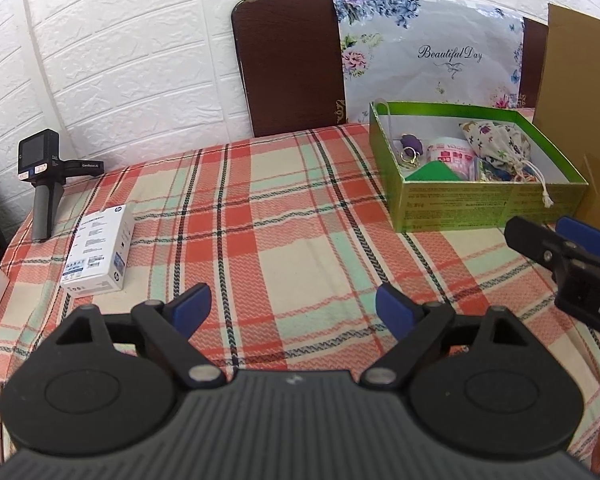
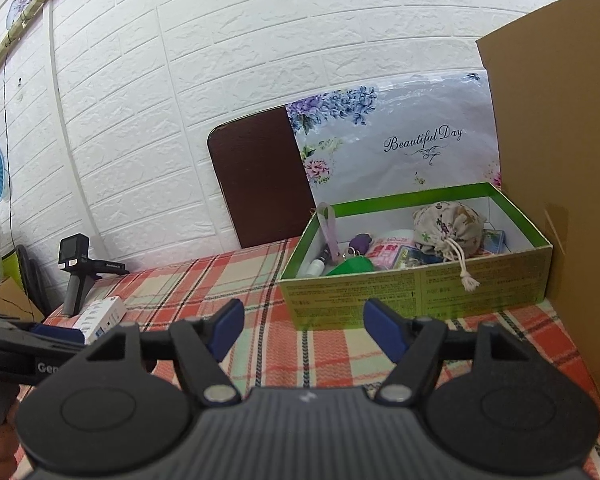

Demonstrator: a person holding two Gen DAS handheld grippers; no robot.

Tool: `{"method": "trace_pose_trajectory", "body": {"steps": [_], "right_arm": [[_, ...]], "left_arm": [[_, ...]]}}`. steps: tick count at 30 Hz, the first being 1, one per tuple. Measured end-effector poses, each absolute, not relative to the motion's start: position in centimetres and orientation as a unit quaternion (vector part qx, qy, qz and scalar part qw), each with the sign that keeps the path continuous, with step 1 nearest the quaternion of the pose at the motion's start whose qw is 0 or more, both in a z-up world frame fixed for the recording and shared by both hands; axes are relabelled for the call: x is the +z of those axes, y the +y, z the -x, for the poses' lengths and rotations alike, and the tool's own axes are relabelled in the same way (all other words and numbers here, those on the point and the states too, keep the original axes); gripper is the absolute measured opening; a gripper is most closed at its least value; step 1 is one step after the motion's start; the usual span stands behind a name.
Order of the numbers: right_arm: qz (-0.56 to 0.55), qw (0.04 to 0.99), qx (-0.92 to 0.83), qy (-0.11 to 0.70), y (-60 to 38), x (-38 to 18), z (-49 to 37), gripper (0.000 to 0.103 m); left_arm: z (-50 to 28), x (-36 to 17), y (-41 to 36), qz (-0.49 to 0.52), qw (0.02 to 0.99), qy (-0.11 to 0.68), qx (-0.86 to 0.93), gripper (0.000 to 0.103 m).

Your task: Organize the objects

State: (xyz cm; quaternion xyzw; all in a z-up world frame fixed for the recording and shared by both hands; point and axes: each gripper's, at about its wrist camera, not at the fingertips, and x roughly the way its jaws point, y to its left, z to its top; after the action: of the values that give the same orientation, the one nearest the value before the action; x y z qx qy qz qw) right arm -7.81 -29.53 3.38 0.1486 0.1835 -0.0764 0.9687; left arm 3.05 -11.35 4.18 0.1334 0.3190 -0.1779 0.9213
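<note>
A green box [image 1: 476, 204] [image 2: 416, 292] stands at the table's far right, by the wall. It holds a floral drawstring pouch [image 1: 496, 144] [image 2: 448, 228], a pink-and-white packet [image 1: 452, 156], a purple keychain [image 1: 412, 146] [image 2: 360, 242] and a green item [image 1: 432, 172]. A white HP box [image 1: 100, 252] [image 2: 104, 316] lies at the table's left. My left gripper [image 1: 292, 312] is open and empty above the middle of the plaid cloth. My right gripper [image 2: 300, 330] is open and empty in front of the green box; it also shows in the left wrist view [image 1: 556, 236].
A black handheld device [image 1: 46, 176] [image 2: 76, 268] stands at the far left corner. A brown board [image 1: 288, 68] and a floral "Beautiful Day" bag [image 1: 432, 56] lean on the white brick wall. A cardboard sheet [image 2: 560, 160] stands right of the green box.
</note>
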Motion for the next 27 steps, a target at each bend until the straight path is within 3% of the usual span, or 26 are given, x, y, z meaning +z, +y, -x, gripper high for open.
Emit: {"method": "trace_pose_trajectory", "body": {"steps": [18, 27], "right_arm": [[-0.141, 0.966, -0.072, 0.205, -29.0, 2.4, 7.2, 0.069], [-0.155, 0.960, -0.089, 0.214, -30.2, 1.3, 7.5, 0.075]], "left_arm": [[-3.2, 2.9, -11.8, -0.149, 0.918, 0.324, -0.175, 0.091], [-2.7, 1.8, -12.4, -0.163, 0.912, 0.333, -0.175, 0.091]]}}
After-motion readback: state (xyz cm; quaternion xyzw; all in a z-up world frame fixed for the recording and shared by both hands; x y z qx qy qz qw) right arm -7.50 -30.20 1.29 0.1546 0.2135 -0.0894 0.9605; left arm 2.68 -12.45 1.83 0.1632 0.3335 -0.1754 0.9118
